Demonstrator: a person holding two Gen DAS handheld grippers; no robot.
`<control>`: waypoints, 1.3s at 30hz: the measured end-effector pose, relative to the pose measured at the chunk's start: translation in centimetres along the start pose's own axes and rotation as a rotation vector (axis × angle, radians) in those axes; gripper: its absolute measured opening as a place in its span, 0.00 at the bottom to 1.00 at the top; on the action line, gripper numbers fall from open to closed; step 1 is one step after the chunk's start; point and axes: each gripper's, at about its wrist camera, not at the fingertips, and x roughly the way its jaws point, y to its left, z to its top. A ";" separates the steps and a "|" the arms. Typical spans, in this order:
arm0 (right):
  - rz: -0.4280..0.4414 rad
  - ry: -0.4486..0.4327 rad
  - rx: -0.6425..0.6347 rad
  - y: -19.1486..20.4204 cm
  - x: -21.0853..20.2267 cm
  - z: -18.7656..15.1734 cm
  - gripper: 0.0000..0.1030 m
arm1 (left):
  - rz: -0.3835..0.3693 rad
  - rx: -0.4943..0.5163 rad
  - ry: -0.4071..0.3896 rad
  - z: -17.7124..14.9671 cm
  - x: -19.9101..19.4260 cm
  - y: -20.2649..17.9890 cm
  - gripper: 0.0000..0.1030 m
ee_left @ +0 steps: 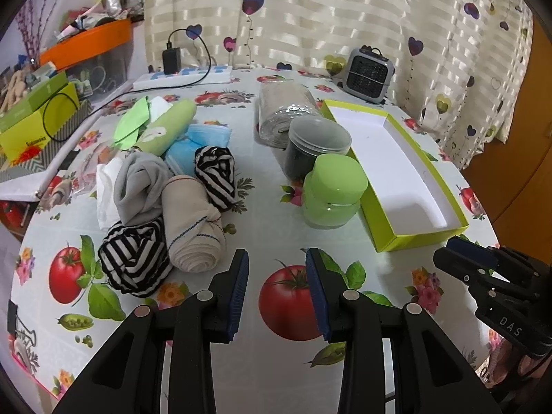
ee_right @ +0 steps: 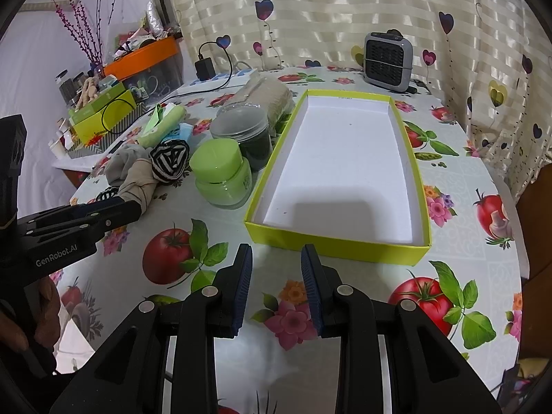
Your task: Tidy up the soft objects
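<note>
Both my left gripper [ee_left: 277, 293] and right gripper [ee_right: 276, 289] hover spread, holding nothing. The rolled beige knit cloth [ee_left: 193, 227] lies at eleven o'clock; I'd pinch its middle, then carry it toward the lime-green, white-lined cardboard box [ee_left: 390, 241] at two o'clock.

both tools are matte black plastic with angular, cut-out arms, round silver screws at the joints and ribbed dark blue pads inside the fingers, the left gripper [ee_left: 277, 295] carrying white "genrobot.ai" lettering on its side and the right gripper [ee_right: 276, 291] white "das" letters.
</note>
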 end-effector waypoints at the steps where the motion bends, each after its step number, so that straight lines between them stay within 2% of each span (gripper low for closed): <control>1: 0.001 0.000 0.000 0.0 0.0 0.0 0.30 | 0.003 0.000 -0.002 0.0 0.0 0.0 0.32; 8: 0.002 -0.002 0.000 0.1 0.0 0.0 0.31 | -0.001 0.000 -0.002 0.2 -0.1 0.1 0.32; 10: 0.003 -0.003 -0.001 0.1 -0.1 0.1 0.36 | -0.002 -0.001 -0.002 0.2 -0.1 0.1 0.32; 12: 0.005 -0.007 -0.002 0.1 -0.1 0.1 0.37 | -0.001 -0.001 -0.002 0.1 -0.1 0.1 0.32; 39: 0.007 -0.021 -0.012 0.5 -0.1 0.5 0.37 | -0.021 0.010 0.004 0.2 0.0 -0.4 0.32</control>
